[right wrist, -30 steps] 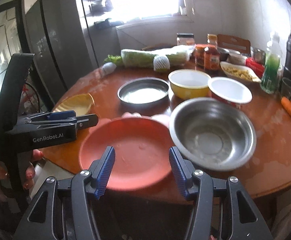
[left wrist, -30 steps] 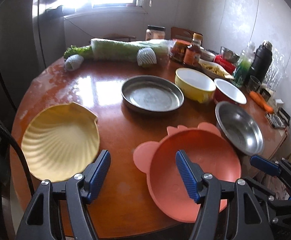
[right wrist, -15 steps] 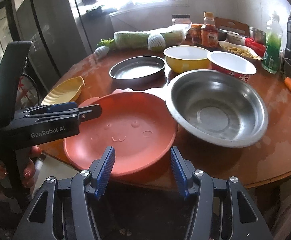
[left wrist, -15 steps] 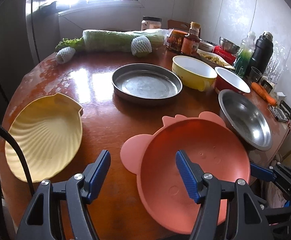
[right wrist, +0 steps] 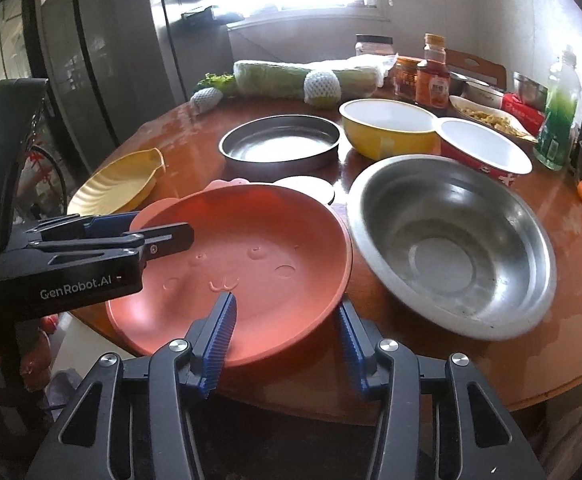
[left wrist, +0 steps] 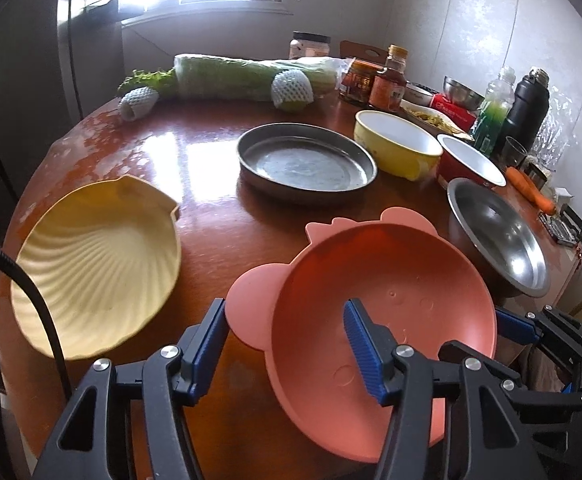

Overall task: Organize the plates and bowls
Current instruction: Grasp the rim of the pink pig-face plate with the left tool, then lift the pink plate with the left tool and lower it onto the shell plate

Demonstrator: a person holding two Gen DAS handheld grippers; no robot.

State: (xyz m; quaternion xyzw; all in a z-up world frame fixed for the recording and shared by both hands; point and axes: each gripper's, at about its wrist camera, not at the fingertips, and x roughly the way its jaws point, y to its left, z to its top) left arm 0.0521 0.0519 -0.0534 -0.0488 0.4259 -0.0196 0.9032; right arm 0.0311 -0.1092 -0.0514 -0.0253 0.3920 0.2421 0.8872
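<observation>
A round reddish-brown wooden table (left wrist: 211, 168) fills both views, its far edge crowded with a long wrapped cabbage (left wrist: 251, 76), jars, bottles and a black flask (left wrist: 527, 108). Nearest the front edge sits the coral-pink plate with animal ears (left wrist: 383, 300), a faint face moulded into its floor; part of its near rim overhangs the table edge. Just right of it, rims almost touching, is the large steel bowl (right wrist: 451, 244). Behind the pink plate lies a shallow round steel pan (left wrist: 307, 160), and right of that a yellow bowl with a white inside (left wrist: 395, 140) beside a red bowl, also white inside (right wrist: 487, 148). The pale yellow shell-shaped plate (left wrist: 95, 268) rests at the table's left edge, well apart from the rest (a black cable crosses in front of it).

The left gripper (left wrist: 283, 344) reaches in at the pink plate's left side: one blue pad is over the plate's inside, the other outside by the ear tab, so the rim stands between them. Its jaws have just been closing, yet a gap shows and nothing is clamped. The right gripper (right wrist: 287, 340) straddles the plate's near rim likewise, one pad inside, one outside; it too has just been narrowing, half open, not gripping
</observation>
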